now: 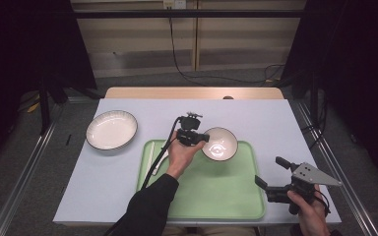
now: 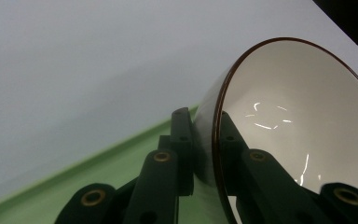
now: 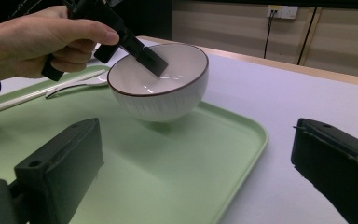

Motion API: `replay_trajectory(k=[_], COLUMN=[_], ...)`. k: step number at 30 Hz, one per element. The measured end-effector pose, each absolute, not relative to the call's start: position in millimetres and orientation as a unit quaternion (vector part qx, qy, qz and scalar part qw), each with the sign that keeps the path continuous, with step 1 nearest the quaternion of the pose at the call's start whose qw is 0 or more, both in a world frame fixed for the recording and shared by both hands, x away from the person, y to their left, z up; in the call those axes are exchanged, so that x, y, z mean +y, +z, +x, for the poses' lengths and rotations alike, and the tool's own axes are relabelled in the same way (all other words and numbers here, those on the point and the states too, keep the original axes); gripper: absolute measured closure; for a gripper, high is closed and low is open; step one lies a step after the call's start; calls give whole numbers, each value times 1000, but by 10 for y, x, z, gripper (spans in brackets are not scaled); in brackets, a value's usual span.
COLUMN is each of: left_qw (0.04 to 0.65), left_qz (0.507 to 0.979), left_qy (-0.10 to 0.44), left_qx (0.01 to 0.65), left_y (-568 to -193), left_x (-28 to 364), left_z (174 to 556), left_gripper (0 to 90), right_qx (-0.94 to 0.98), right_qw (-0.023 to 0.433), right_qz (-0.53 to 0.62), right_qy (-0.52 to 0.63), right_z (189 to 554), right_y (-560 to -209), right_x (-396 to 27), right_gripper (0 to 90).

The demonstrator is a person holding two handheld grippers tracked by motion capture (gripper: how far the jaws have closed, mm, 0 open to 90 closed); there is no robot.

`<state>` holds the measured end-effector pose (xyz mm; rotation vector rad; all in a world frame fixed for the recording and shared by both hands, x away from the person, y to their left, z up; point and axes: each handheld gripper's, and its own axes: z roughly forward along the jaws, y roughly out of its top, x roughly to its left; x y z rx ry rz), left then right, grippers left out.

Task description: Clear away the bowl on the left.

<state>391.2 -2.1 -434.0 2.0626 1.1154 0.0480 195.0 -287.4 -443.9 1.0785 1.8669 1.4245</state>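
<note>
One hard, smooth bowl [image 1: 220, 144] could slip or break; left tool [image 1: 200, 138] pinches its 9 o'clock rim. Right tool [image 1: 271, 174] is wide.

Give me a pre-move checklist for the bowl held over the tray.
1. Left gripper clamped on the bowl rim, one jaw inside, one outside: ok.
2. Bowl lifted off the tray, shadow beneath it: ok.
3. Bowl empty: ok.
4. Spoon and chopsticks lie apart from the bowl, at the tray's left side: ok.
5. Right gripper open, off to the side of the tray: ok.
6. Plate on the table, apart from the tray: ok.
</note>
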Motion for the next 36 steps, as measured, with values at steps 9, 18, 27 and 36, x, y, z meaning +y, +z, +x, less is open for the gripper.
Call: replay_trajectory(k=[9,18,27,36], left_qw=[382,374,370,373], left_qz=[816,823,824,823], left_qy=[10,7,-1,7], left_qx=[434,427,429,429], left_y=[-4398,-4451,-4472,-4519], left_x=[-207,-265,-328,-338], left_z=[3937,3925,3944,3957], left_gripper=[817,815,816,818], right_qx=[696,696,697,697], right_qw=[273,275,273,273], right_qz=[400,398,398,399], right_qy=[529,530,529,530], right_z=[1950,1954,1953,1948], right_y=[-4441,-4443,-4444,-4441], right_x=[-2874,-2870,-2869,-2874], right_gripper=[20,20,20,20])
